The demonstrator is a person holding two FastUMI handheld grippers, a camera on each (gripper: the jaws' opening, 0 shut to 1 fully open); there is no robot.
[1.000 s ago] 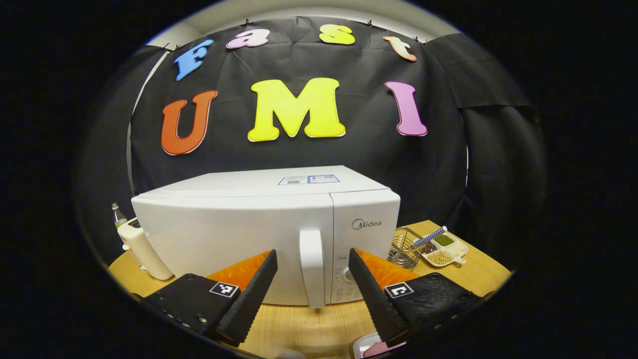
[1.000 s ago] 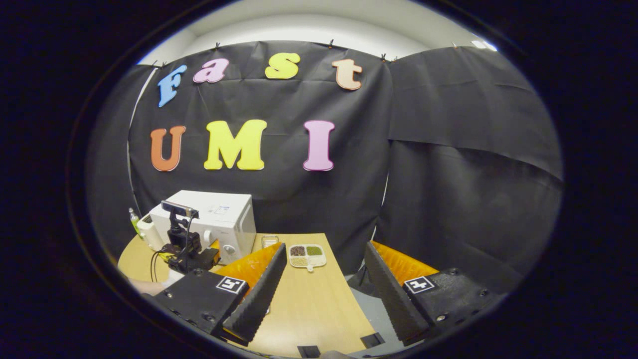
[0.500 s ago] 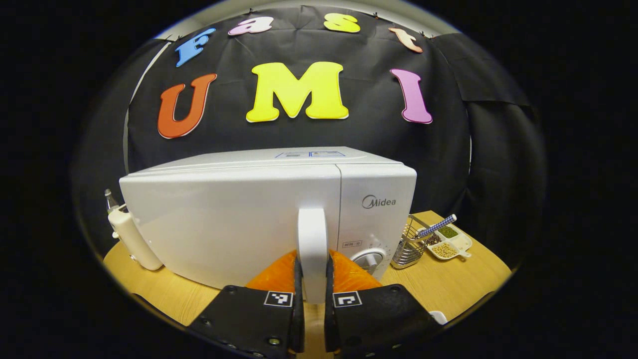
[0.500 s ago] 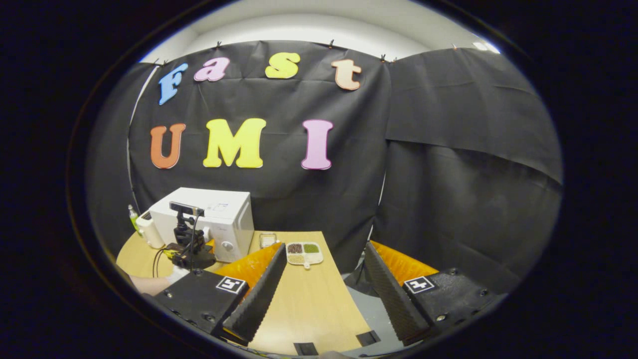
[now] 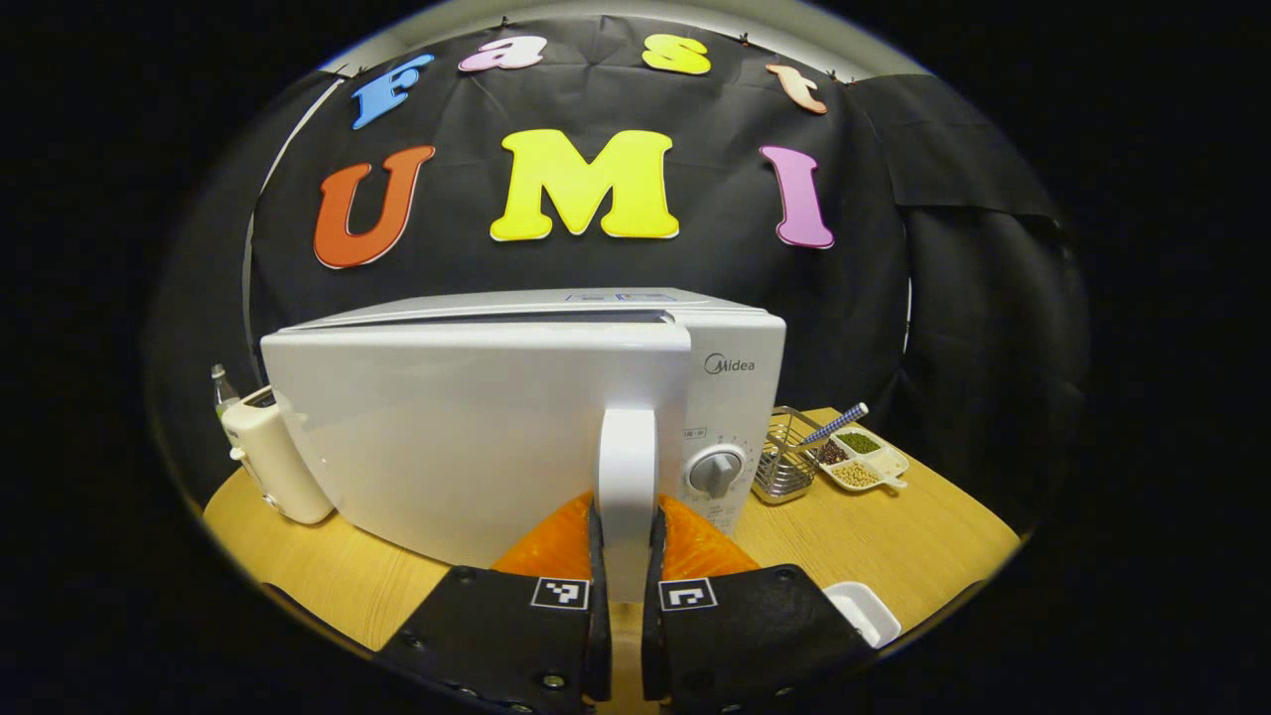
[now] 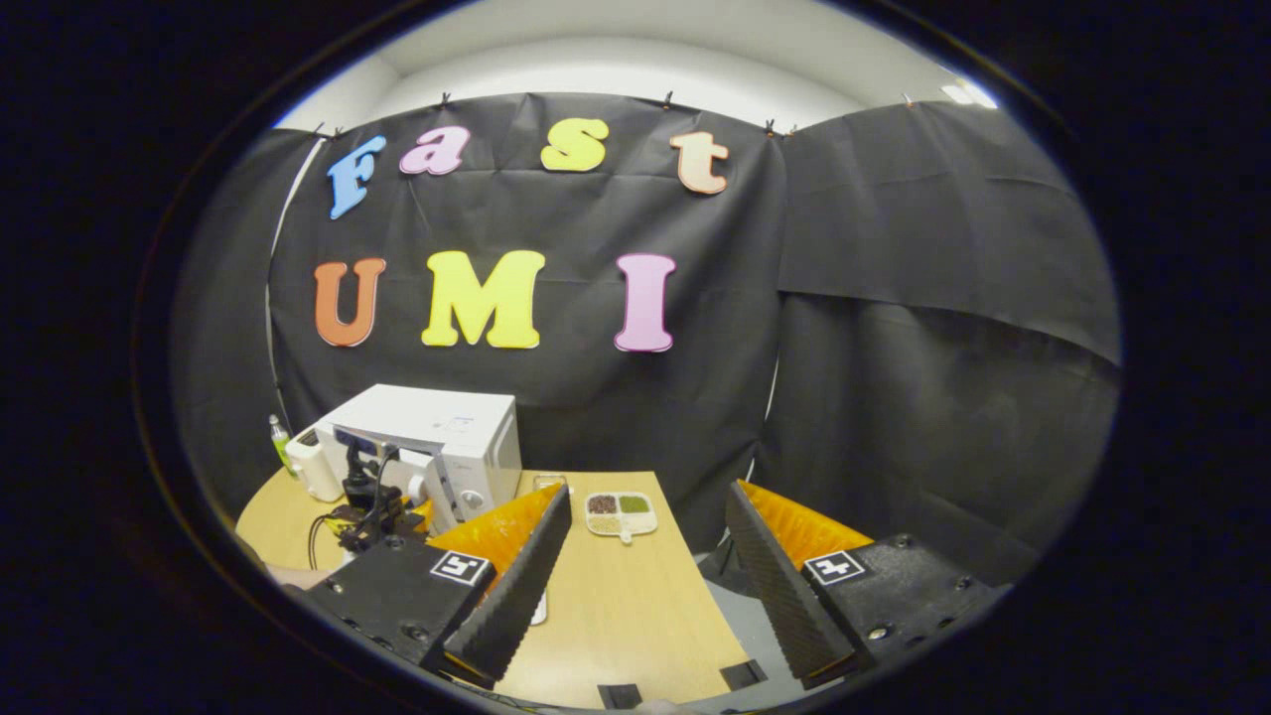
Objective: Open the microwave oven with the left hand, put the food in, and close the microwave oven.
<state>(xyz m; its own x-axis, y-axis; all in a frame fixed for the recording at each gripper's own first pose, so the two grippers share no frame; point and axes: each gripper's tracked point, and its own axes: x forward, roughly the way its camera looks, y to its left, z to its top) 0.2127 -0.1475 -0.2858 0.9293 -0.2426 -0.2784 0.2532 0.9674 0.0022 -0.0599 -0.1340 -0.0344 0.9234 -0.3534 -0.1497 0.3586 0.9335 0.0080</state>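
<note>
A white microwave [image 5: 735,387] stands on the wooden table [image 5: 874,536]. Its door [image 5: 467,427] is swung out a little, and a dark gap shows along the door's top edge. My left gripper [image 5: 626,513] is shut on the door's upright white handle [image 5: 626,457], one finger on each side. A white dish [image 5: 864,613] lies on the table to the lower right, its contents hidden. In the right gripper view the microwave [image 6: 467,437] is far off to the left with the left gripper [image 6: 372,497] at its door. My right gripper [image 6: 648,489] hangs open over the table's near right part, holding nothing.
A white appliance [image 5: 273,467] with a bottle behind it stands left of the microwave. To its right are a wire basket [image 5: 784,467] and a divided dish of beans [image 5: 859,459], with a patterned stick across them. The table's right edge [image 6: 710,596] drops to the grey floor.
My left gripper went from open before the handle to shut on it, then drew the door slightly out. The right gripper has stayed open and barely shifted.
</note>
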